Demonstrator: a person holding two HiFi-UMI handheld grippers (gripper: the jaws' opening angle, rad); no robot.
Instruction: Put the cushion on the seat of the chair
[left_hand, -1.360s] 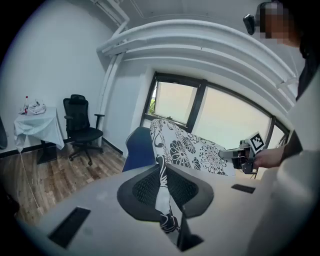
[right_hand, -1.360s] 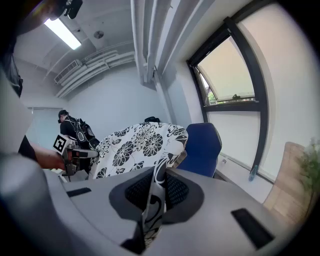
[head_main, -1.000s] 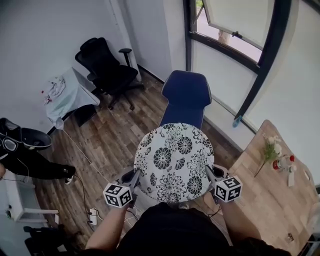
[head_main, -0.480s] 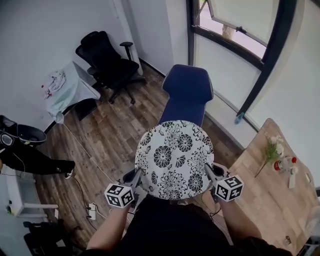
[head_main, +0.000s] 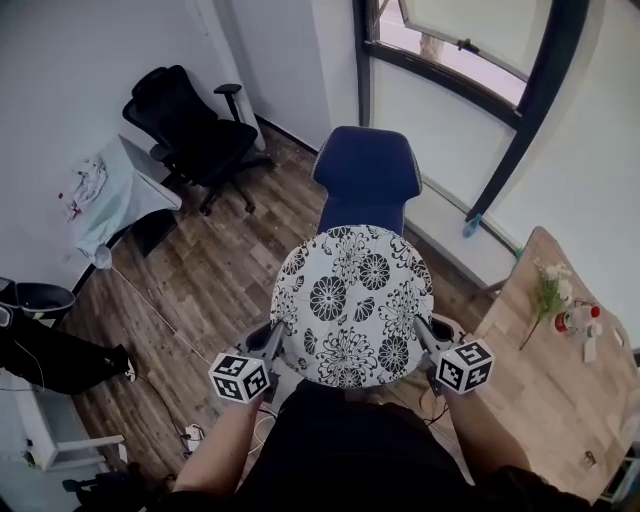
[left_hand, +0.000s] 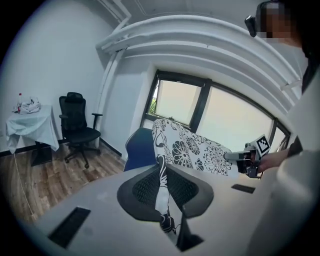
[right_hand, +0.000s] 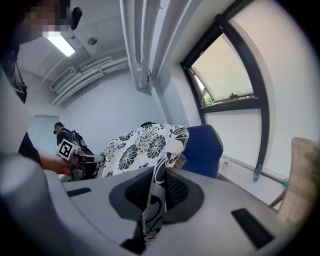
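Observation:
A round white cushion (head_main: 348, 302) with black flowers hangs in the air between my two grippers. My left gripper (head_main: 272, 345) is shut on its left rim, and the fabric (left_hand: 161, 192) runs between the jaws. My right gripper (head_main: 424, 340) is shut on the right rim, the cloth (right_hand: 156, 196) pinched between its jaws. The blue chair (head_main: 368, 180) stands just beyond the cushion, by the window wall; its back shows, and the cushion hides most of its seat. The same chair (left_hand: 138, 149) shows left of the cushion in the left gripper view, and the chair (right_hand: 204, 144) right of it in the right gripper view.
A black office chair (head_main: 190, 130) and a small table with a white cloth (head_main: 110, 190) stand at the far left wall. A wooden table (head_main: 545, 370) with flowers and a bottle is at the right. Cables and a power strip (head_main: 190, 435) lie on the wood floor near my left.
Both grippers have carried the cushion forward toward the blue chair; it now covers more of the seat. Both grips are unchanged.

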